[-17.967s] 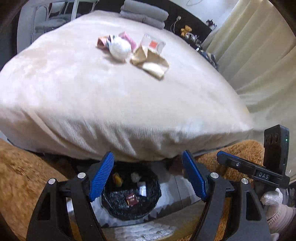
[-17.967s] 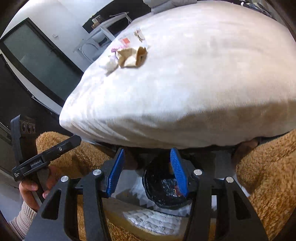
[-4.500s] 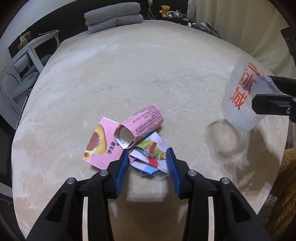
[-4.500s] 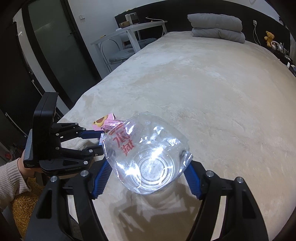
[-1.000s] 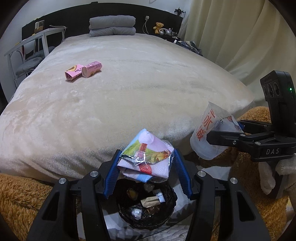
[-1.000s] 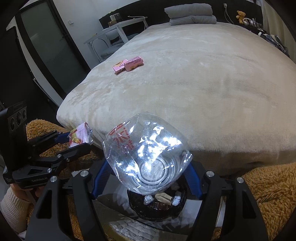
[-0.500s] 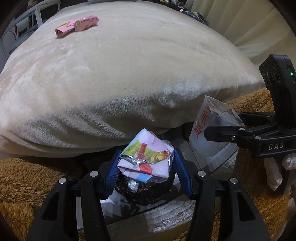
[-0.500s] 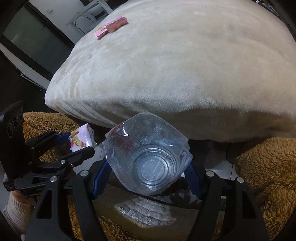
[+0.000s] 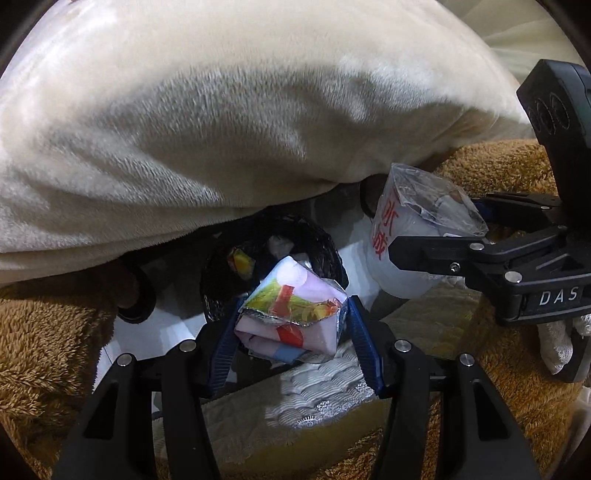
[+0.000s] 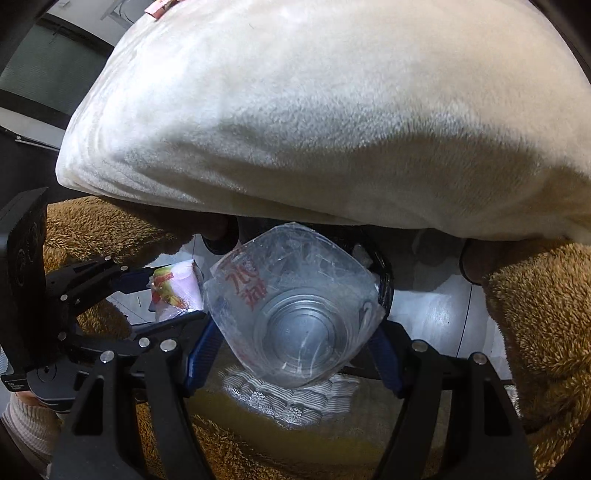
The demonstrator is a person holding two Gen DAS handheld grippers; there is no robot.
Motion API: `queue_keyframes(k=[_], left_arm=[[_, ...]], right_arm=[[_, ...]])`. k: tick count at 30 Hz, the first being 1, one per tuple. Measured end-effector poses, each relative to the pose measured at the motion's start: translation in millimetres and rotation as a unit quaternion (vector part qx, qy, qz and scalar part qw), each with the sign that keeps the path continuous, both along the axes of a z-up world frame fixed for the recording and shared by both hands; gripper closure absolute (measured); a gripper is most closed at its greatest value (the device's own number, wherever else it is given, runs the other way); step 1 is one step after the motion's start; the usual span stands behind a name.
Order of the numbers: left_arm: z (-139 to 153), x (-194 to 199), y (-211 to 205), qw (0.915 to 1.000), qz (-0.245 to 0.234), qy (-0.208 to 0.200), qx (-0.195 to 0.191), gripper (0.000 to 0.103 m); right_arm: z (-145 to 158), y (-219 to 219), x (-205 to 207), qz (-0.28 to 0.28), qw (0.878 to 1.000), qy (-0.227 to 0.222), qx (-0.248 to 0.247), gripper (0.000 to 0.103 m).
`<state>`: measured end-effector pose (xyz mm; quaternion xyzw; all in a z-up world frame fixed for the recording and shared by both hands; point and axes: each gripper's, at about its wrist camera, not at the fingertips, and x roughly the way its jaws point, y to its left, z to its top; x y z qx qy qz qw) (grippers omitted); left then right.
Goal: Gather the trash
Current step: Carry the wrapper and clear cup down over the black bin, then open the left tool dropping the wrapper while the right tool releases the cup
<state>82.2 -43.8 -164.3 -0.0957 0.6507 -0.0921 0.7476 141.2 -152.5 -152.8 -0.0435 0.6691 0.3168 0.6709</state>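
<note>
My left gripper (image 9: 291,328) is shut on a crumpled colourful wrapper (image 9: 291,317), held just above and in front of the black trash basket (image 9: 325,251). Some trash shows inside the basket. My right gripper (image 10: 295,339) is shut on a clear plastic cup with red characters (image 10: 295,306), held over the basket's rim (image 10: 384,280). The cup also shows in the left wrist view (image 9: 410,243), to the right of the basket. The left gripper and the wrapper (image 10: 177,291) show at the left of the right wrist view.
The cream blanket-covered bed (image 9: 221,122) overhangs the basket. Brown fuzzy fabric (image 9: 40,332) lies on both sides. A pink carton (image 10: 160,5) lies far back on the bed. A white patterned mat (image 9: 317,398) lies on the floor in front of the basket.
Both grippers have dropped lower and closer to the basket with their loads. The view has tilted down, so the bed's top is nearly out of sight.
</note>
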Motion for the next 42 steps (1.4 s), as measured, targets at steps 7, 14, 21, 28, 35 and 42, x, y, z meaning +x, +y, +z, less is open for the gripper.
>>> queue_keyframes(k=[7,14,21,28,35,42], left_arm=[[-12.0,4.7,-2.5,0.9995,-0.002,0.031,-0.003,0.048],[-28.1,5.3,-9.8,0.9985,-0.004,0.054,0.0,0.048],[-34.3,9.5,-7.2,0.9974,-0.003,0.072,0.0,0.048],[-33.1,9.3,-6.9,0.9968,-0.007,0.08,0.0,0.048],[-35.5,9.9,-5.9,0.9962,-0.01,0.086,0.003,0.047],[-35.9,10.2,-5.4,0.9958,-0.009,0.089,0.02,0.032]], right_arm=[[-14.5,0.4,5.1,0.004,0.999,0.033,-0.013,0.032],[-25.4,2.6,5.6,0.01,0.998,0.054,-0.024,0.032],[-32.7,6.3,4.3,0.011,0.997,0.065,-0.036,0.032],[-36.2,6.0,4.6,0.01,0.997,0.073,-0.038,0.032],[-37.4,7.8,4.6,0.012,0.996,0.075,-0.037,0.031],[-37.4,1.9,9.1,-0.011,0.996,0.079,-0.035,0.019]])
